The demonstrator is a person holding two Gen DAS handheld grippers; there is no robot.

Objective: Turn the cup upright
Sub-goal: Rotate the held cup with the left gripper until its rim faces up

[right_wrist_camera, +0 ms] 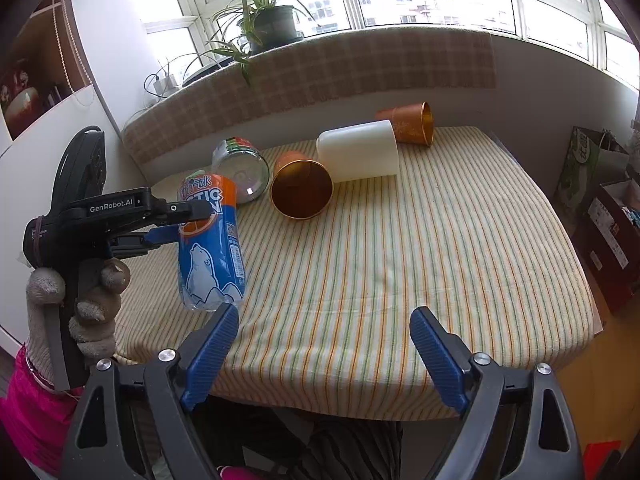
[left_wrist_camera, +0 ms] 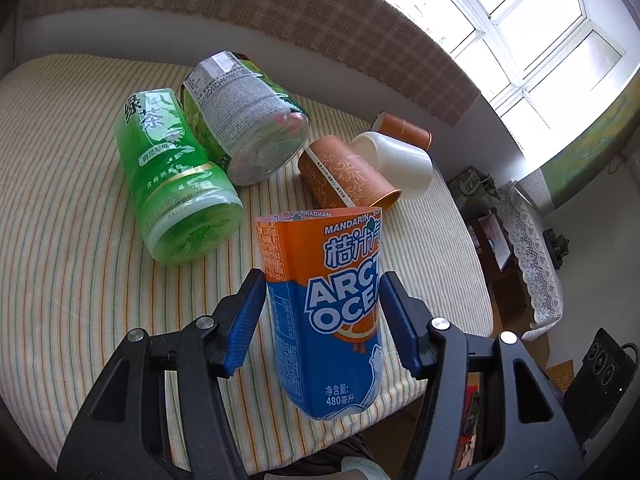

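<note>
My left gripper is shut on a blue and orange Arctic Ocean cup made from a cut bottle, held above the striped table near its front left edge; it also shows in the right wrist view. On the table lie a green tea cup, a clear labelled cup, an orange cup, a white cup and a second orange cup, all on their sides. My right gripper is open and empty above the table's front edge.
The striped tablecloth covers the table. A plaid-covered sill with a potted plant runs behind it. Boxes and bags stand on the floor to the right.
</note>
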